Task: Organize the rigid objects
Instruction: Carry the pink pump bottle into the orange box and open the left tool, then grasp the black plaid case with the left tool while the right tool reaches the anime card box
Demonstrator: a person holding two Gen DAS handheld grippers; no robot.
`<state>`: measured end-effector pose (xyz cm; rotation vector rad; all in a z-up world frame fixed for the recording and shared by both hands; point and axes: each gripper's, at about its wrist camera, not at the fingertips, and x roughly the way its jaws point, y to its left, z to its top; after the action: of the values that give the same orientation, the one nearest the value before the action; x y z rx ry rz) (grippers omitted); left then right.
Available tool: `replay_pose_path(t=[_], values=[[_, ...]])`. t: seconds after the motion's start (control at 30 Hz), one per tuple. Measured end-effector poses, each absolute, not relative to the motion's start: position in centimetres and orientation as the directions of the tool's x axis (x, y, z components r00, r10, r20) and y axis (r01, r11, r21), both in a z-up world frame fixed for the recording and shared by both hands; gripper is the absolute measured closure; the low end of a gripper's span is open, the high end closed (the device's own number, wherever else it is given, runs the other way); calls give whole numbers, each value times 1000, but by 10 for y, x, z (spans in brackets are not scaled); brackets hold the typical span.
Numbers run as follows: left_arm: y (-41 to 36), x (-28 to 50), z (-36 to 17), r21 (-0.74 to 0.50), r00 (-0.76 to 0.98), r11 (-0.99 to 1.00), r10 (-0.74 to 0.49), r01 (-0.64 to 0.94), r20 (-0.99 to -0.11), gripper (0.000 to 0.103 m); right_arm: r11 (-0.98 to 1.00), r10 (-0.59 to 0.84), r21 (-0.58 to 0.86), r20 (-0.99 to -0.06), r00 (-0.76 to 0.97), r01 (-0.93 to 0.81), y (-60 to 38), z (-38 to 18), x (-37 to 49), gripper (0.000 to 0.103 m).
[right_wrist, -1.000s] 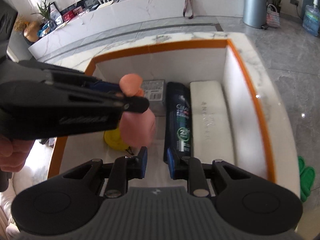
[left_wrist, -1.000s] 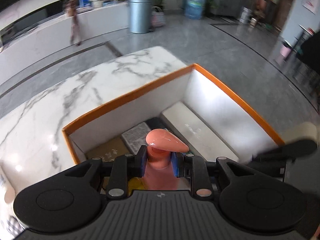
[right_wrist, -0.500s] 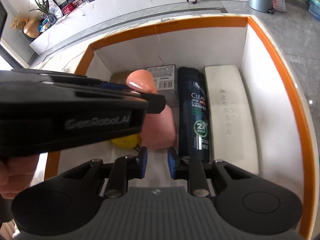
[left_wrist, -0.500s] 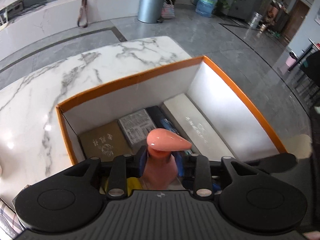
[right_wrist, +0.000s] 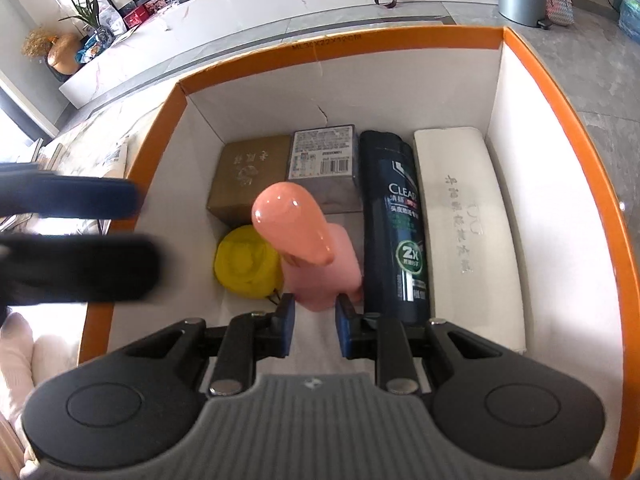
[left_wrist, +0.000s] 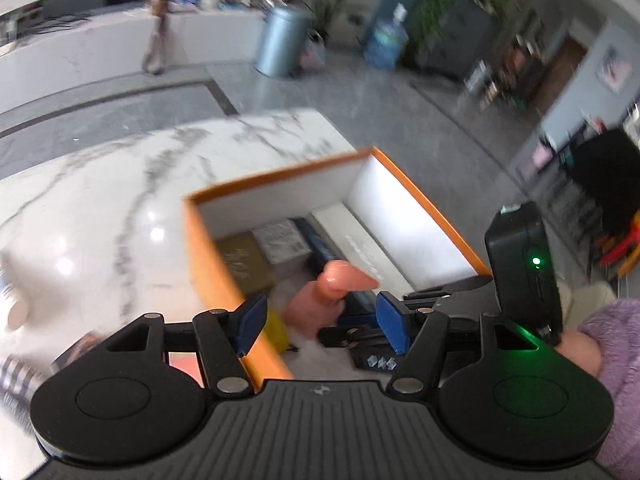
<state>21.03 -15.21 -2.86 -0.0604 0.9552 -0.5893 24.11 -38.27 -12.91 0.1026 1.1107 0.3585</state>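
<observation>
Left gripper point(left_wrist: 320, 322): jaws opening, nothing pinched | Pink pump bottle point(right_wrist: 316, 248): upright in orange-rimmed box point(right_wrist: 560, 100), between yellow object point(right_wrist: 246, 264) and dark shampoo bottle point(right_wrist: 396, 220) | Right gripper point(right_wrist: 315, 326): narrowly parted, empty | Advice: lift clear without nudging the pump head.

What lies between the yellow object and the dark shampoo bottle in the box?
The pink pump bottle stands between the yellow object and shampoo bottle, in the right wrist view.

A grey bin point(left_wrist: 280, 42) stands beside a water jug point(left_wrist: 386, 44) (blurred) on the floor.
</observation>
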Motion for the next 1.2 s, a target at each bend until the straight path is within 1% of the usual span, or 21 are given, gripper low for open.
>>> replay_pose_path(t=[0.13,0.2,0.33,0.47,0.6,0.73,0.8,0.87,0.93,1.0,1.07,1.1,1.13,1.17,1.2], values=[[-117,199,-32,-293,496,889,-443,353,-747,30,940,333,267,-857,394,-214,-380,-130,244,84],[-102,197,-37,-281,515,909,-407,307,-755,32,941,334,275,-856,395,-200,-379,-130,246,87],[-78,194,-44,-242,554,940,-337,240,-761,33,949,312,259,-858,407,-182,-372,-128,250,88],[-64,193,-42,-211,575,956,-292,205,-765,33,957,284,230,-869,405,-178,-366,-124,252,89],[-38,186,-37,-195,576,964,-266,183,-773,34,963,262,204,-865,429,-177,-362,-107,241,87],[4,176,-34,-185,590,977,-211,104,-779,34,967,251,191,-814,525,-167,-353,-72,217,87],[25,175,-39,-196,584,980,-180,37,-792,34,965,258,185,-778,574,-183,-344,-52,205,87],[45,177,-48,-238,573,969,-162,-59,-803,34,955,295,201,-737,607,-220,-331,-34,197,86],[59,179,-61,-297,562,939,-152,-175,-813,34,934,351,217,-709,612,-285,-310,-22,196,86],[67,178,-74,-339,545,905,-152,-259,-824,33,911,398,225,-697,596,-345,-283,-22,198,86],[72,179,-85,-365,516,872,-159,-327,-842,33,898,420,234,-707,569,-372,-262,-29,201,79],[75,180,-90,-394,511,851,-181,-346,-840,33,892,431,244,-715,551,-382,-250,-36,203,77],[78,181,-92,-425,517,831,-202,-359,-832,32,889,434,250,-727,533,-383,-236,-42,212,69],[79,183,-96,-442,519,815,-211,-374,-828,31,890,430,252,-739,518,-379,-226,-51,216,64],[79,186,-99,-444,512,810,-214,-383,-832,31,890,426,248,-749,507,-382,-216,-60,219,62]])
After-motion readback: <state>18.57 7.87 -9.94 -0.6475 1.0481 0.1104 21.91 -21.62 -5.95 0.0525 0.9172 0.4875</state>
